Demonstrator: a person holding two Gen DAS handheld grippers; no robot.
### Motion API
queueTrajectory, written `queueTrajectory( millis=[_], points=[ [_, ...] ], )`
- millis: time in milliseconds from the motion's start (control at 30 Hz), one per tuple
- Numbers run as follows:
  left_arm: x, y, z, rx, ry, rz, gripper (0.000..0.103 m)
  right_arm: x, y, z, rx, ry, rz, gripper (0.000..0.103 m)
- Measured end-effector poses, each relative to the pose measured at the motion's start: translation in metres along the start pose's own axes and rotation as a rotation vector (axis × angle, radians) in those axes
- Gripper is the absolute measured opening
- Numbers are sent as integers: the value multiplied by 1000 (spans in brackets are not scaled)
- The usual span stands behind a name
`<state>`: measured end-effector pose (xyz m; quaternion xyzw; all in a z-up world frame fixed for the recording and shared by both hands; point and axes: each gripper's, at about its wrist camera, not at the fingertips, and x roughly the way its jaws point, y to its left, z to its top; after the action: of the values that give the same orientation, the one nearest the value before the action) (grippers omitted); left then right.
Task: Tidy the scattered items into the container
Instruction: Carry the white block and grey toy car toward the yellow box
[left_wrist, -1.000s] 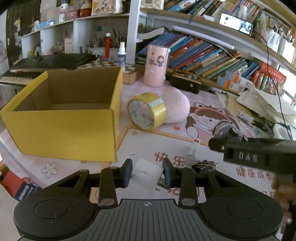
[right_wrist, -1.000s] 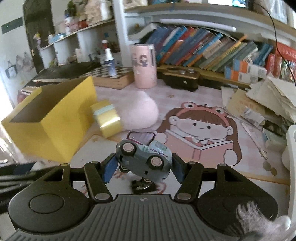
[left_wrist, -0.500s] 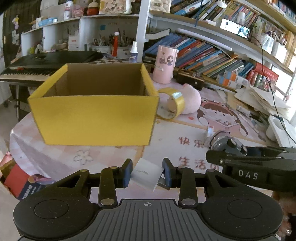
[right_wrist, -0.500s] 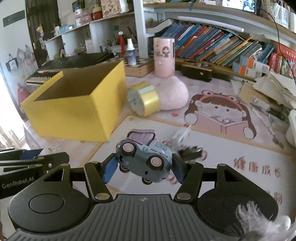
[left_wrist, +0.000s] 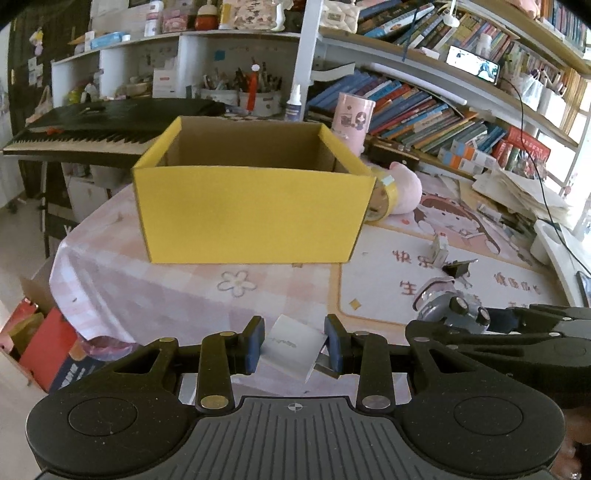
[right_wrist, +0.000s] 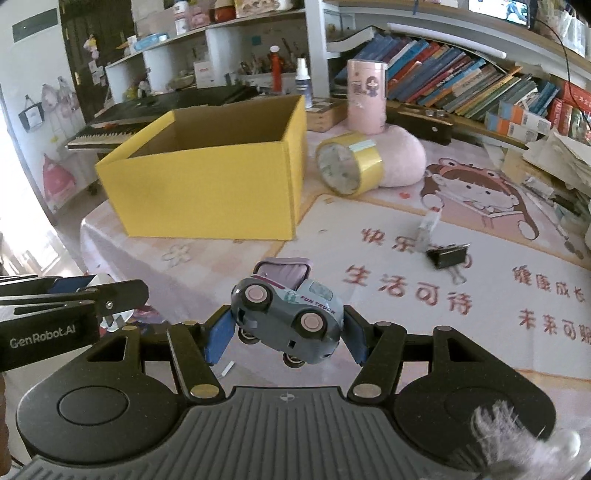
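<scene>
Left wrist view: the left hand-held gripper (left_wrist: 294, 345) pinches a small white card (left_wrist: 291, 345); the yellow box (left_wrist: 251, 206) stands straight ahead of it on the tabletop (left_wrist: 192, 295), open top up, long side facing. Right wrist view: the right hand-held gripper (right_wrist: 287, 326) clamps a toy truck (right_wrist: 287, 317) crosswise; the box (right_wrist: 207, 188) lies ahead and to its left. Judged nearer the box: the left one.

The tape roll (left_wrist: 380, 201) is half hidden behind the yellow box (left_wrist: 251, 214); the box floor is unseen.
</scene>
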<state>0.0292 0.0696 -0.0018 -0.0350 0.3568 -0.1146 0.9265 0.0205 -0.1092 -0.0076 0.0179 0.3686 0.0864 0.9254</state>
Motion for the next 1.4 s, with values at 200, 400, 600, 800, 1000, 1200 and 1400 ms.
queueTrajectory(
  millis=[200,400,600,800,1000,1200,1400],
  points=[
    [-11,16,-6,-1,-9,-6,34,-5,22,-7,-6,9,10,59],
    [-23,31,-10,-22,-34,9,34,-7,43,-6,-47,6,38,59],
    [-30,44,-11,-47,-45,27,34,-6,59,-3,-79,9,60,60],
    [-35,51,-13,-62,-54,39,34,-4,67,1,-100,14,74,60],
    [-34,55,-9,-76,-63,51,34,0,72,5,-121,16,81,60],
    [-30,52,3,-66,-93,64,34,4,69,16,-136,-10,86,60],
    [-21,53,23,-67,-122,78,34,12,65,40,-148,-48,104,59]
  ],
)
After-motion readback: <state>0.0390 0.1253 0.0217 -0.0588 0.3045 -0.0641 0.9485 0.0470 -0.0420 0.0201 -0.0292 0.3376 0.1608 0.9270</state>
